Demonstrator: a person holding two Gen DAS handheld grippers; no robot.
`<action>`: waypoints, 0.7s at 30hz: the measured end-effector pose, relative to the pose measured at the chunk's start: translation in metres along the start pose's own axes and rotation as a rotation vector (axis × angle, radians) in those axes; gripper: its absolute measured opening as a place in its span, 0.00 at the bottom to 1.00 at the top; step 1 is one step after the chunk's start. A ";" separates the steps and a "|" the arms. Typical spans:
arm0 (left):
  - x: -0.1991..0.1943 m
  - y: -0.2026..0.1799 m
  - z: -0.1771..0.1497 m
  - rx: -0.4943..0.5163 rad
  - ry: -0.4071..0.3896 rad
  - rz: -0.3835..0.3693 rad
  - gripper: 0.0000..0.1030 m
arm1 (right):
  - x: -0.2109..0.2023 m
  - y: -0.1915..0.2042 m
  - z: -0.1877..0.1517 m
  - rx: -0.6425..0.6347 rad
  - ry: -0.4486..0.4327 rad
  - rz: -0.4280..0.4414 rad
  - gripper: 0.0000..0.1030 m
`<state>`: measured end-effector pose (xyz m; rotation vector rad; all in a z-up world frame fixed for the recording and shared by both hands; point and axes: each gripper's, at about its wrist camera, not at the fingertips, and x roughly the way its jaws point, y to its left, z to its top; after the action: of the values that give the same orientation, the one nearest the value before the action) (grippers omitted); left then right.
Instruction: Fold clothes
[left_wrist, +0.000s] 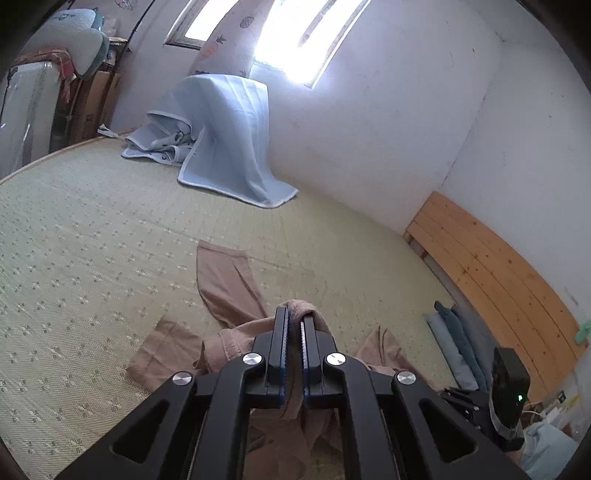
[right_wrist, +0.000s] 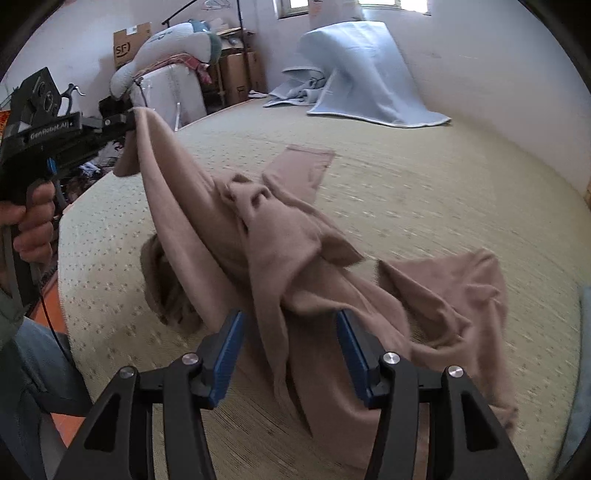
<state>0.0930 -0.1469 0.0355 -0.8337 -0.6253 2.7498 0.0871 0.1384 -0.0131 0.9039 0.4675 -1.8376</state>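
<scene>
My left gripper (right_wrist: 129, 123) is clenched on a fold of the tan garment (right_wrist: 280, 236), lifting that end off the bed (right_wrist: 424, 192). My right gripper (right_wrist: 290, 328) is released, fingers straddling the cloth. The garment runs from the raised left gripper diagonally down across the bed.

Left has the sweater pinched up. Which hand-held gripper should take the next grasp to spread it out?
Probably right. The right hand-held gripper is open, with the sweater hanging between its fingers. The left hand-held gripper is already shut on fabric, holding it above the bed.
</scene>
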 end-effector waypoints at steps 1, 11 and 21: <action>0.000 0.000 -0.001 0.004 0.006 -0.002 0.05 | 0.001 0.000 0.002 0.005 -0.005 -0.008 0.53; 0.004 0.007 -0.009 0.011 0.049 0.003 0.05 | 0.016 -0.003 0.026 0.059 -0.052 -0.085 0.09; 0.007 0.013 -0.012 0.024 0.063 0.040 0.04 | -0.040 -0.085 0.031 0.374 -0.274 -0.247 0.06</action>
<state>0.0932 -0.1526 0.0169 -0.9329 -0.5681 2.7484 0.0081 0.1792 0.0305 0.8470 0.0636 -2.2850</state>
